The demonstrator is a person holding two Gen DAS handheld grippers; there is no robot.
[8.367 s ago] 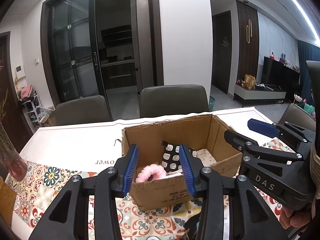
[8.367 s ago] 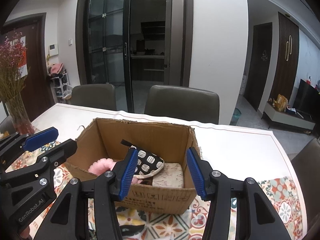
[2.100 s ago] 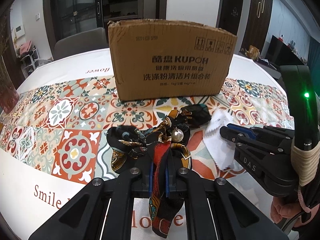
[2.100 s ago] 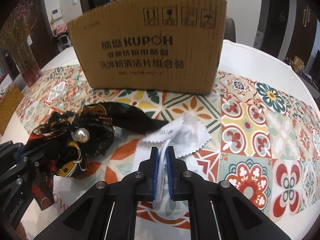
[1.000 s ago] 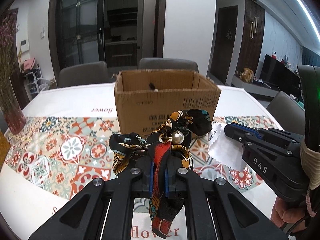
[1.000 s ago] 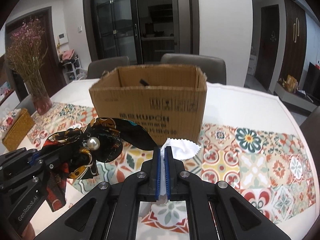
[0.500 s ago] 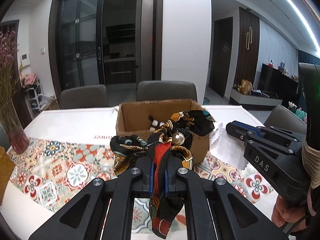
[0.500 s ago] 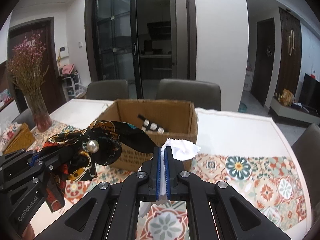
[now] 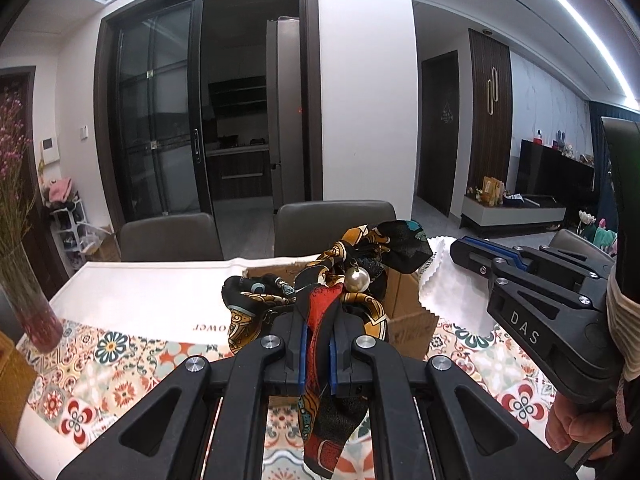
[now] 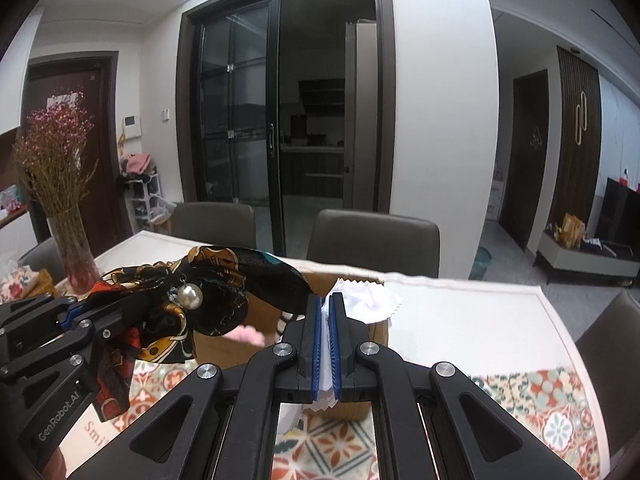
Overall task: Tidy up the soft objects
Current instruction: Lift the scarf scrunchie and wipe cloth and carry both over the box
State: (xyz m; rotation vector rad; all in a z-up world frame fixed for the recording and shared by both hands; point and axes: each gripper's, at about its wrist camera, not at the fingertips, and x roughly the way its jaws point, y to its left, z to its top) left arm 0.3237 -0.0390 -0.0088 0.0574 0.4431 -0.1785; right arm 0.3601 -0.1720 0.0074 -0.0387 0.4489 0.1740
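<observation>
My left gripper [image 9: 318, 322] is shut on a black, orange and red patterned scarf [image 9: 344, 276] with a pearl bead, held in the air above the near side of the open cardboard box [image 9: 404, 316]. My right gripper [image 10: 327, 310] is shut on a white cloth with zigzag edges [image 10: 368, 300], also held above the box [image 10: 224, 344]. Each gripper shows in the other's view: the scarf [image 10: 208, 292] at left, the white cloth [image 9: 444, 276] at right. A pink soft item [image 10: 250, 334] shows inside the box.
The box stands on a table with a colourful tiled runner [image 9: 120, 372]. A glass vase of pink dried flowers [image 10: 68, 216] stands at the far left. Two grey chairs [image 10: 372, 240] are behind the table. A woven basket edge [image 9: 12, 376] sits at left.
Both grippers have risen and moved forward from the table toward the box, each carrying its cloth. The box now sits lower in view, below the held items.
</observation>
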